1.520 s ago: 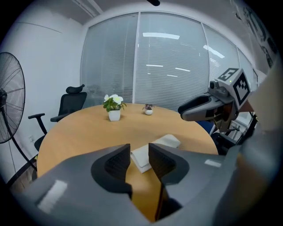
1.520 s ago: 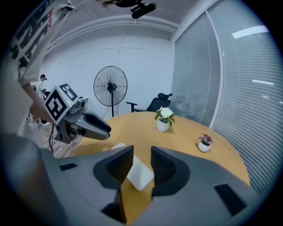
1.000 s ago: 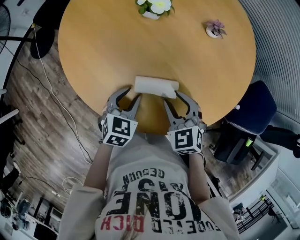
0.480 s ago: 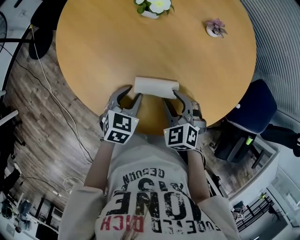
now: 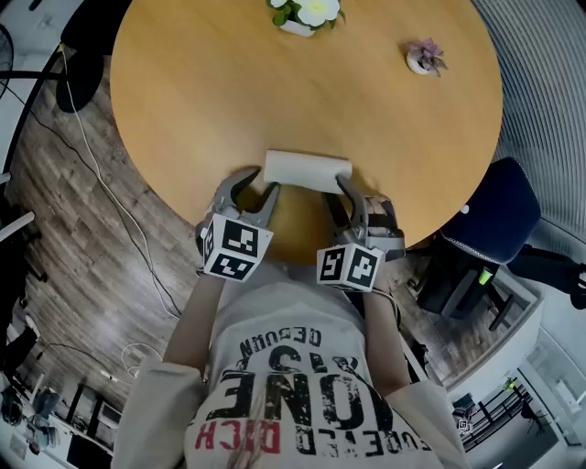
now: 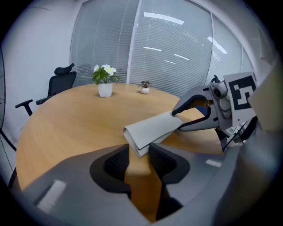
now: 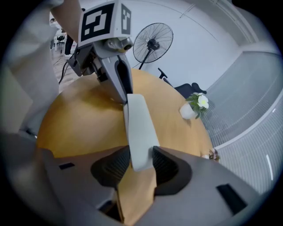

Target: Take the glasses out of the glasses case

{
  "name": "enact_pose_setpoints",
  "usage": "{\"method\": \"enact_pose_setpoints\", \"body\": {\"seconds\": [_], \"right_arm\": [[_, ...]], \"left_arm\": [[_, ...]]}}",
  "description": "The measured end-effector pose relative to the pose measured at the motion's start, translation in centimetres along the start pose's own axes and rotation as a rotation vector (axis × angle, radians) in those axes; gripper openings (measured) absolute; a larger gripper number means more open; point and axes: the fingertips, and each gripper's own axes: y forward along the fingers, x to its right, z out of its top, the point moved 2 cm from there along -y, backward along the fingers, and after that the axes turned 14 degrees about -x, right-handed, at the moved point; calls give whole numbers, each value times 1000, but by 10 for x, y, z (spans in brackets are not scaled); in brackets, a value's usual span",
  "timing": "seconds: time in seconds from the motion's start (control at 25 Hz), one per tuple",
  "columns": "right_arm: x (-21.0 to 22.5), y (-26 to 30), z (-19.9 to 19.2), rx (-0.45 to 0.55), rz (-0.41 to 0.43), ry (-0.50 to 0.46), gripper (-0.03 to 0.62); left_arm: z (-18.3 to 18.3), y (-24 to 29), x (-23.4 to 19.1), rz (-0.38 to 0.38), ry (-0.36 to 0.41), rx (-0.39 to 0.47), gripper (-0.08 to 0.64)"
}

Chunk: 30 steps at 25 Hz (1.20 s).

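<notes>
A white glasses case (image 5: 307,171) lies closed near the front edge of the round wooden table (image 5: 275,82). My left gripper (image 5: 259,186) is at the case's left end, and in the left gripper view its pads (image 6: 116,162) close on that corner of the case (image 6: 152,131). My right gripper (image 5: 349,190) is at the right end. In the right gripper view the case (image 7: 139,121) runs away from me, its near end between the wide-spread pads (image 7: 164,164) of my right gripper (image 7: 141,161). No glasses show.
A white pot of flowers (image 5: 302,14) and a small plant (image 5: 421,57) stand at the table's far side. A dark office chair (image 5: 490,220) sits at the right and cables run over the wooden floor (image 5: 82,229) at the left.
My right gripper has rolled and sunk a little, bringing its jaws round the case's right end. The left gripper and the case have stayed put.
</notes>
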Motion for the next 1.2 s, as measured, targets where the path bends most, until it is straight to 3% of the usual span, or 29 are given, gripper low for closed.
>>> {"method": "enact_pose_setpoints", "body": {"seconds": [0.48, 0.84, 1.2], "right_arm": [[7, -4, -1, 39, 62, 96, 155], [30, -12, 0, 104, 136, 257, 130], [56, -10, 1, 163, 141, 373, 107]], "left_arm": [[-1, 2, 1, -11, -24, -7, 152], [0, 3, 4, 2, -13, -13, 132], [-1, 4, 4, -17, -34, -23, 129]]}}
